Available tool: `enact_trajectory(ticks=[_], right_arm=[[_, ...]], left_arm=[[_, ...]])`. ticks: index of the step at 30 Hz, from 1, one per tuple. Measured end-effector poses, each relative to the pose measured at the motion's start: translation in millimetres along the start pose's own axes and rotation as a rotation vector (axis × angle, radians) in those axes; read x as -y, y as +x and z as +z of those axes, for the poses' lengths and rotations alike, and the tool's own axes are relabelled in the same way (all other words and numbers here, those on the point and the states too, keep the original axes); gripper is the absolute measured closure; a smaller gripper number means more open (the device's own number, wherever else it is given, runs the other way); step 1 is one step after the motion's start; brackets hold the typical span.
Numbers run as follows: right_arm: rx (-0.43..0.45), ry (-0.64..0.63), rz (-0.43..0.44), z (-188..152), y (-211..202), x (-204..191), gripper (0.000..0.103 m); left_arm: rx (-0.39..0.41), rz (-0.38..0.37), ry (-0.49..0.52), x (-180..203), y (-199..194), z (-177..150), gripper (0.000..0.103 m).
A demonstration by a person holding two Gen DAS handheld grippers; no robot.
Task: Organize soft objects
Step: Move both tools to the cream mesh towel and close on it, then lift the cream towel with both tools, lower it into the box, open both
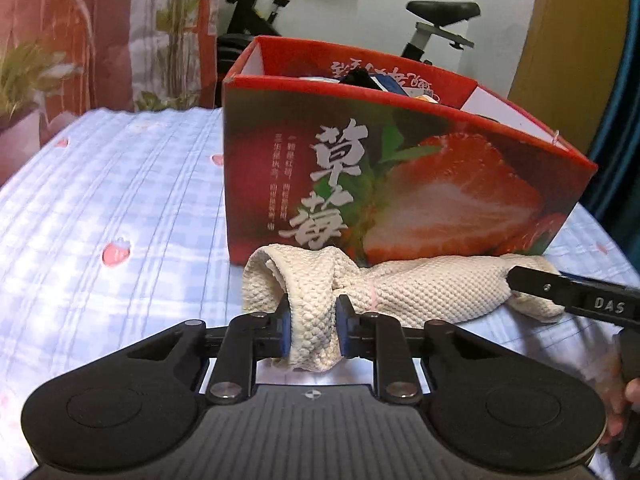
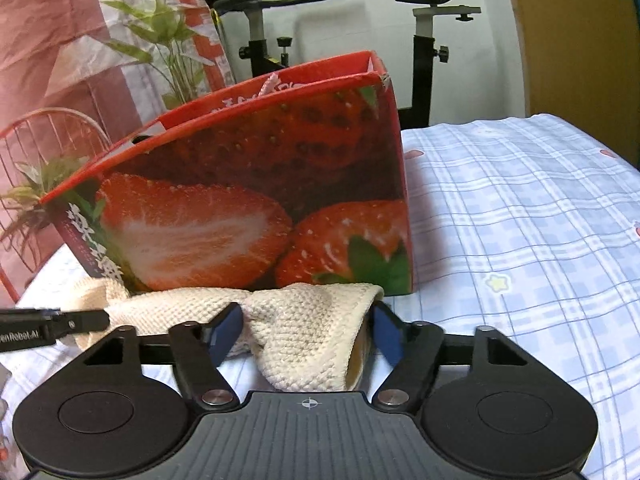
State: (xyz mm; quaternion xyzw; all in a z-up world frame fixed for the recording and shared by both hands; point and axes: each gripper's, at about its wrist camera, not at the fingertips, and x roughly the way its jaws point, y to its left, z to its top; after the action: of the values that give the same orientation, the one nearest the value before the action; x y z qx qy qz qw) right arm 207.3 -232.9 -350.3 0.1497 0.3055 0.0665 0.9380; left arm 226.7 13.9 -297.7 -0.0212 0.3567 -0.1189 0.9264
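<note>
Left claw (image 1: 311,330) pinches our cream sock (image 1: 400,292) narrow; right claw (image 2: 306,336) straddles its cuff, half-wide; strawberry box (image 1: 400,184) at 12 o'clock.

Cream knit cloth (image 2: 304,332) between right tongs (image 2: 306,334), before strawberry box (image 2: 256,200)

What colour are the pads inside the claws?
Blue pads; the right wrist view shows them best.

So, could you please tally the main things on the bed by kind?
Cream knitted cloth: 1
Red strawberry box: 1
Grippers: 2, left gripper and right gripper
Total: 4
</note>
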Motion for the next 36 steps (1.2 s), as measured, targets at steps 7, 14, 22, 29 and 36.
enact_trajectory(ticks=[7, 14, 22, 29, 36], right_arm=[[0.025, -0.132, -0.017, -8.2, -15.8, -23.5, 0.071], [0.003, -0.208, 0.000, -18.5, -35.3, -40.7, 0.086], [0.025, -0.170, 0.029, -19.5, -52.8, -36.2, 0.087], [0.130, -0.233, 0.062, 4.9, -80.0, -53.3, 0.087], [0.231, -0.199, 0.080, 74.1, -95.5, -56.5, 0.087]], left_arm=[[-0.005, 0.006, -0.077, -6.4, -23.5, -17.5, 0.081], [-0.004, 0.014, -0.101, -9.4, -39.2, -28.2, 0.081], [0.055, 0.044, -0.097, -8.3, -59.6, -28.0, 0.081], [0.215, 0.065, -0.041, -2.7, -95.4, 14.0, 0.083], [0.337, 0.061, 0.058, 15.5, -107.2, 74.8, 0.083]])
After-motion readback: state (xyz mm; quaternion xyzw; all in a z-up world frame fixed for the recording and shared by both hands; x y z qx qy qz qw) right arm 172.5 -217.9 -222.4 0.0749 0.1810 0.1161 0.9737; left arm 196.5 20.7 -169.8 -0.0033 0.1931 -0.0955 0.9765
